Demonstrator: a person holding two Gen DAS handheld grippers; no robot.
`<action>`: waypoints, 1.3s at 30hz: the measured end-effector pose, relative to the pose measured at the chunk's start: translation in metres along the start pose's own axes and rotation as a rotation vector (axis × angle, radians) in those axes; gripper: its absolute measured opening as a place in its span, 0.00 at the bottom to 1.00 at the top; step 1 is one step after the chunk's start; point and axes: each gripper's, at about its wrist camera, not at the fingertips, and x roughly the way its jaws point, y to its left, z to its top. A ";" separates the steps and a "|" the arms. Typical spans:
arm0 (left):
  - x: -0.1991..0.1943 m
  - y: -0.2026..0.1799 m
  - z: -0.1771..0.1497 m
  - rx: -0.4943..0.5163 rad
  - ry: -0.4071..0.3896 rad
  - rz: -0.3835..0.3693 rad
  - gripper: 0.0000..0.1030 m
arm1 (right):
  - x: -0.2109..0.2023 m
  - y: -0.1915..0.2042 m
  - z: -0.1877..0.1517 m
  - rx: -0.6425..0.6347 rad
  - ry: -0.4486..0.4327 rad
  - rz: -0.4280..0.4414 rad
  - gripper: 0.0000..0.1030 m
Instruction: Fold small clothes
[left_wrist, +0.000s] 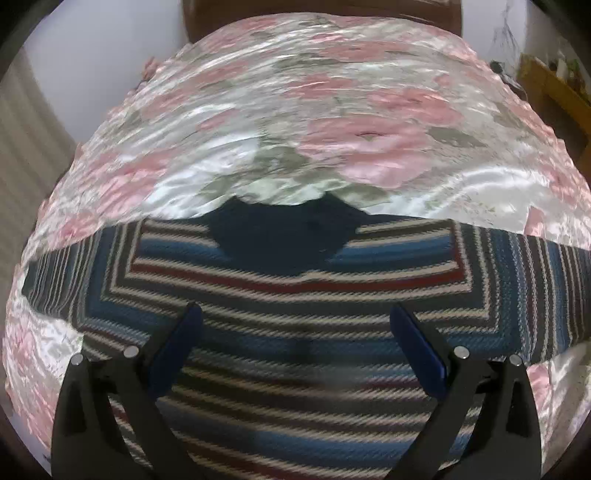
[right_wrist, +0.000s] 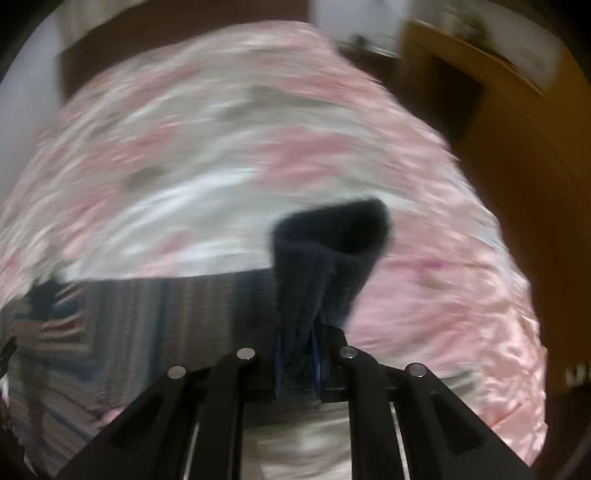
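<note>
A striped sweater (left_wrist: 295, 332) lies spread flat across a bed with a pink flowered bedspread (left_wrist: 332, 122), its dark collar (left_wrist: 280, 236) pointing away from the camera. The left gripper (left_wrist: 295, 319) hangs over the sweater's chest with its blue-padded fingers (left_wrist: 177, 350) wide apart and holding nothing. The right gripper (right_wrist: 299, 354) is blurred, its fingers clamped together on a dark navy cuff (right_wrist: 328, 251) lifted above the bedspread, with a wooden cabinet (right_wrist: 517, 129) at the far right.

Bed w/ pink floral satin cover (left_wrist: 295, 122), striped knit sweater (left_wrist: 295, 314) spread flat on it
</note>
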 end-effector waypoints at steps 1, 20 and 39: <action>-0.001 0.007 -0.001 -0.007 0.002 0.001 0.98 | -0.005 0.029 -0.003 -0.048 -0.005 0.033 0.12; 0.020 0.060 -0.014 -0.021 0.045 -0.016 0.98 | 0.035 0.267 -0.071 -0.321 0.174 0.366 0.34; 0.054 -0.109 -0.018 0.032 0.245 -0.351 0.96 | -0.006 0.076 -0.099 -0.082 0.085 0.316 0.45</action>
